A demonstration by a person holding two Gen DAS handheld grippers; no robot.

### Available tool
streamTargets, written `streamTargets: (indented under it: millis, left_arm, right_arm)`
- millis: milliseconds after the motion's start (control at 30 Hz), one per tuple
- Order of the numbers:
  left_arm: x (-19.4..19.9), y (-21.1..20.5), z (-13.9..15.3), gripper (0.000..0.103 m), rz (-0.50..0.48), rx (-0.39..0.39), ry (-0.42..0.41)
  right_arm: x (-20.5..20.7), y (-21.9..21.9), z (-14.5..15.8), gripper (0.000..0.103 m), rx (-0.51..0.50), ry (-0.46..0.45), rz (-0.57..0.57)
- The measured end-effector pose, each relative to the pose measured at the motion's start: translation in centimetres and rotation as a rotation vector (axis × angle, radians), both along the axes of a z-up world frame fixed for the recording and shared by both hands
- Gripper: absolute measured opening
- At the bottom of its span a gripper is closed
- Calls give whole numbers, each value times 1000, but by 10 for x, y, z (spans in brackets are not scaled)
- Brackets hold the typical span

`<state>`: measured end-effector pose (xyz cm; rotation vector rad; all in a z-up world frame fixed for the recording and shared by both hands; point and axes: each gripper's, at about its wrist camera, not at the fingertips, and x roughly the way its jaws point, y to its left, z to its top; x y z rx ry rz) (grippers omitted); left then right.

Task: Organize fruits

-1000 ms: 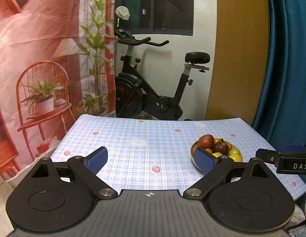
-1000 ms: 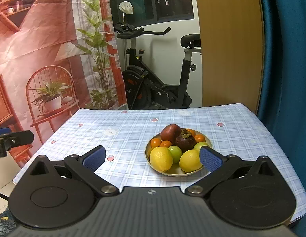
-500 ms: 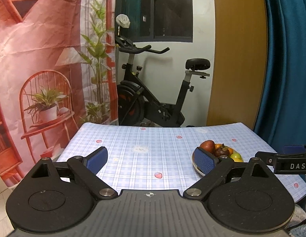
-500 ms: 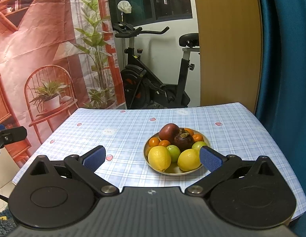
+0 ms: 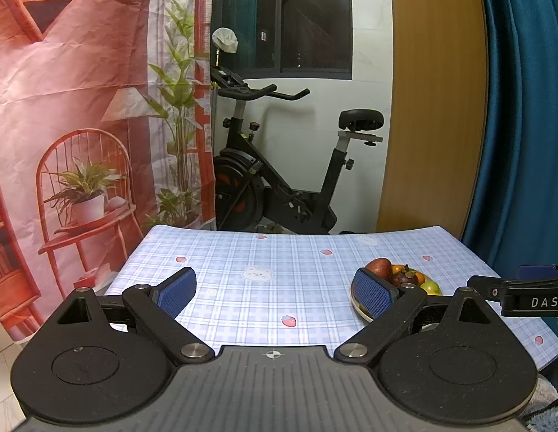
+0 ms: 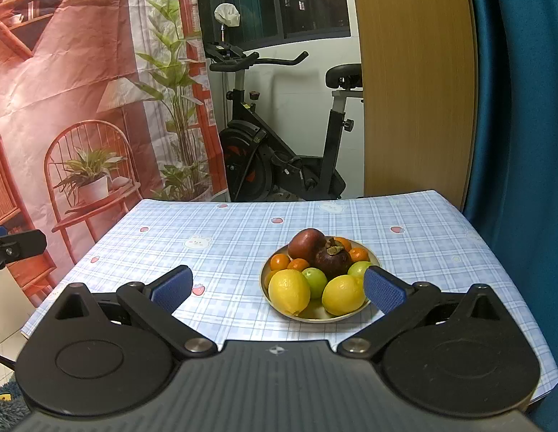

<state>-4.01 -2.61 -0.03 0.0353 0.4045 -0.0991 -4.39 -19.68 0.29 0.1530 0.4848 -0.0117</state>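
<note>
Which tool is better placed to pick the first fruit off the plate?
Right. The right tool, open, faces the round beige plate of fruit directly; the left tool, also open, has it off to its right.

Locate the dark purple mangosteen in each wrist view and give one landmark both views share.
Left wrist view: the mangosteen sits in the plate at right of centre, just past the left gripper's right finger, which hides part of the plate.
Right wrist view: the mangosteen is near the middle, on top of the fruit pile, behind two lemons.
Shared landmark: the exercise bike beyond the table.
</note>
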Motion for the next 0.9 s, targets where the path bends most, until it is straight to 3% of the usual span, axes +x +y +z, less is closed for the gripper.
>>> streamTargets:
  millis: [900]
  left_arm:
    - [-3, 1, 1, 97, 2, 0, -16]
  right_arm:
    - [-3, 5, 2, 103, -11, -6, 8]
